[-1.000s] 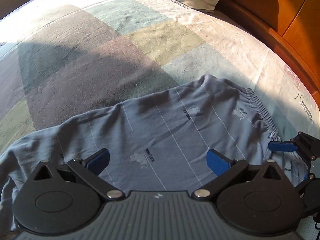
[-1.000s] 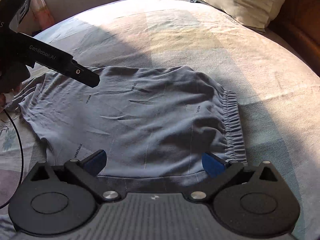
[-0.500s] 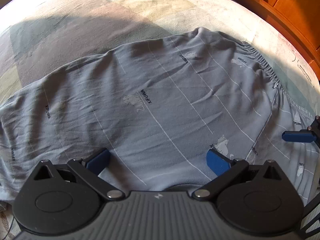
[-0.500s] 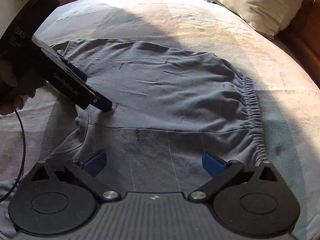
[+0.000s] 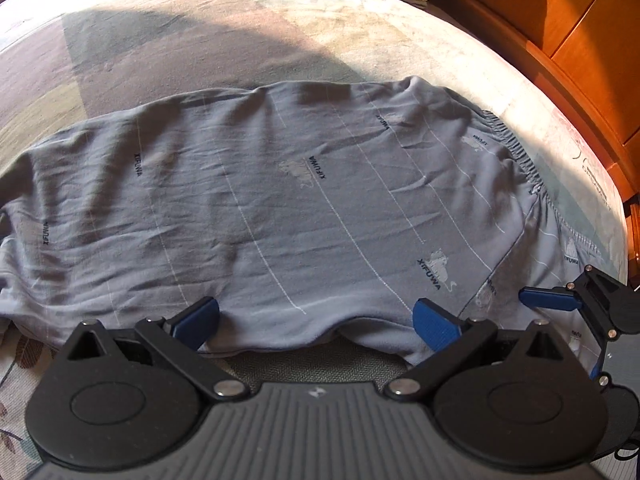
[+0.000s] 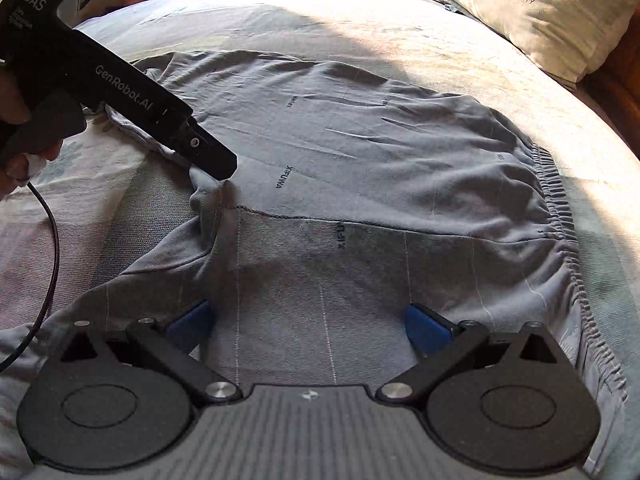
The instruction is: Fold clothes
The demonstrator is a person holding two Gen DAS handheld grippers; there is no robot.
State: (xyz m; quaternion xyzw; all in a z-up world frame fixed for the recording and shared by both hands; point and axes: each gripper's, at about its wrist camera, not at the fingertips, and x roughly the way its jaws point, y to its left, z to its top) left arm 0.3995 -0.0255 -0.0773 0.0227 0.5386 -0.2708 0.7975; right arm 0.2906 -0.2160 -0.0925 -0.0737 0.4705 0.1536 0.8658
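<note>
Left gripper (image 5: 316, 322) with jaws wide apart, blue pads (image 5: 434, 326) low over the near folded edge of the shorts (image 5: 304, 208), nothing clamped; contact hard to judge. Right gripper (image 6: 308, 326) likewise spread wide, pads (image 6: 422, 328) over the cloth, holding nothing. Grey shorts spread flat on the bed (image 5: 224, 36), folded over along a seam, waistband (image 6: 560, 216) toward the headboard (image 5: 560, 20). Plenty of bare bedspread beyond the far edge; pillow (image 6: 532, 12) well apart at the far corner. A hand (image 6: 20, 136) partly cut off at the left frame edge. Near hem of the shorts hidden under both gripper bodies.
</note>
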